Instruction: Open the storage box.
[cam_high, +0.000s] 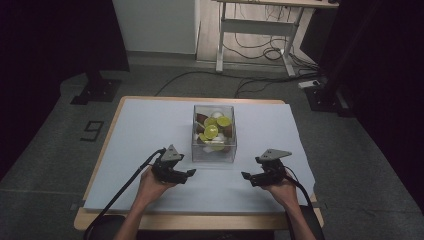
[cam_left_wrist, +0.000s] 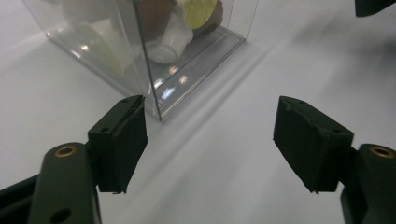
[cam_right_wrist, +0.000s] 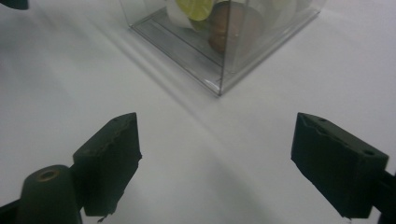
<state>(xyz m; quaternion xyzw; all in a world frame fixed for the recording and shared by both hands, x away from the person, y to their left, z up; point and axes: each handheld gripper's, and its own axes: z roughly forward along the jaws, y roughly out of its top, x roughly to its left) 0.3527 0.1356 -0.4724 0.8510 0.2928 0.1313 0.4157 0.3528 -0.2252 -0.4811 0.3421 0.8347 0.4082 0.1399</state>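
A clear plastic box (cam_high: 214, 134) of lime-green, brown and white capsules stands mid-table (cam_high: 150, 120). Just before it, the left gripper (cam_high: 190, 173) and right gripper (cam_high: 245, 175) flank its near corners, both released and empty. No readable writing.

**Surfaces & materials, quick look**

Your clear box (cam_high: 214, 150) looks like thin glossy plastic w/ sharp creased edges, throwing bright glints. Inside it: yellow-green pieces (cam_high: 211, 131), smooth w/ a slight sheen, & white cups (cam_left_wrist: 170, 42) in semi-gloss plastic. Desk (cam_high: 150, 220) edge looks like pale wood; the white sheet (cam_high: 150, 130) over it is matt, smooth. Your left gripper (cam_left_wrist: 210, 140) & right gripper (cam_right_wrist: 217, 158) pads: matt black, rubbery, edges rough & frayed; brass-look inserts in the arms.
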